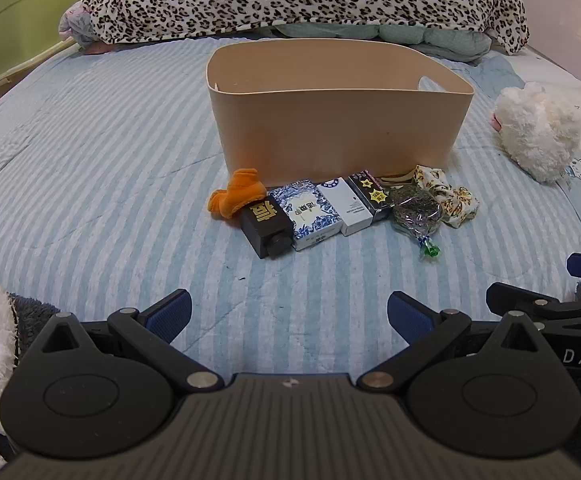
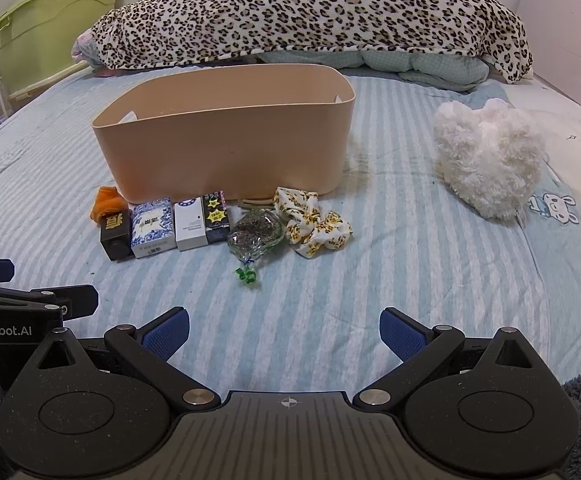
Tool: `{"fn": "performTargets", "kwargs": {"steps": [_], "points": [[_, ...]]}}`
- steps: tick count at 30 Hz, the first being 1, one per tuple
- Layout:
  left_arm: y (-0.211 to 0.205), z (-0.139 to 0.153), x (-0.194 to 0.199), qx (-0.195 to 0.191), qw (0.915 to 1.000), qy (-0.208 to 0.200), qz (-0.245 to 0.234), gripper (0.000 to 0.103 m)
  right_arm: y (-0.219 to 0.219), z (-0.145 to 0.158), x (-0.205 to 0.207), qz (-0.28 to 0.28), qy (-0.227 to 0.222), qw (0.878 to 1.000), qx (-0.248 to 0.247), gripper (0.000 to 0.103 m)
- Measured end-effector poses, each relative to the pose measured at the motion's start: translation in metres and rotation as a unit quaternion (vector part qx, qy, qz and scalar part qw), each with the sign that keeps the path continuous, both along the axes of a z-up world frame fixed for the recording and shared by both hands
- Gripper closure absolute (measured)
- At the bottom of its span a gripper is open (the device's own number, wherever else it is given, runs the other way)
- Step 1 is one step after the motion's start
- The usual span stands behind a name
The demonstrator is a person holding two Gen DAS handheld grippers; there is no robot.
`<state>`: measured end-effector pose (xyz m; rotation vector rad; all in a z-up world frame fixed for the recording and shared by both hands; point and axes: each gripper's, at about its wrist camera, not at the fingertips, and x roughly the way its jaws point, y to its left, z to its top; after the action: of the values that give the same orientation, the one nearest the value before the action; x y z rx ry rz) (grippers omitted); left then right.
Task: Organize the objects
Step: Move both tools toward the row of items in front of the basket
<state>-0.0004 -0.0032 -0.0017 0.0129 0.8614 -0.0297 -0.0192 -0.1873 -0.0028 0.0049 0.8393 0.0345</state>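
Left wrist view, beige oval bin (image 1: pixel 338 128), upright, small boxes (image 1: pixel 310 212) lined along its front

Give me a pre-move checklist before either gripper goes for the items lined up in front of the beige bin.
1. Left gripper open, nothing held: ok.
2. Right gripper open, nothing held: ok.
3. Beige bin upright, top open: ok.
4. Bin inside free of clutter: cannot tell, floor hidden.
5. Row reachable: black box, blue-patterned box, white box, clear sachet and floral scrunchie lie uncovered on the striped sheet: ok.
6. Boxes separated for a clean pinch: not ok, they touch.
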Motion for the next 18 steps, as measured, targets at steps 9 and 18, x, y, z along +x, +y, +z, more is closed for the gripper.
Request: {"fn": "performTargets", "kwargs": {"steps": [9, 18], "points": [[-0.0011, 0.0008, 0.0000, 0.001, 1.0000, 0.001, -0.002, 0.000, -0.0007, 0.0005, 0.0007, 0.000, 0.001, 1.000, 0.001, 0.000], [-0.0014, 0.0031, -0.0003, 0.001, 1.0000, -0.001, -0.004, 0.000, -0.0010, 0.0002, 0.0016, -0.001, 0.002, 1.000, 0.002, 0.000]]}}
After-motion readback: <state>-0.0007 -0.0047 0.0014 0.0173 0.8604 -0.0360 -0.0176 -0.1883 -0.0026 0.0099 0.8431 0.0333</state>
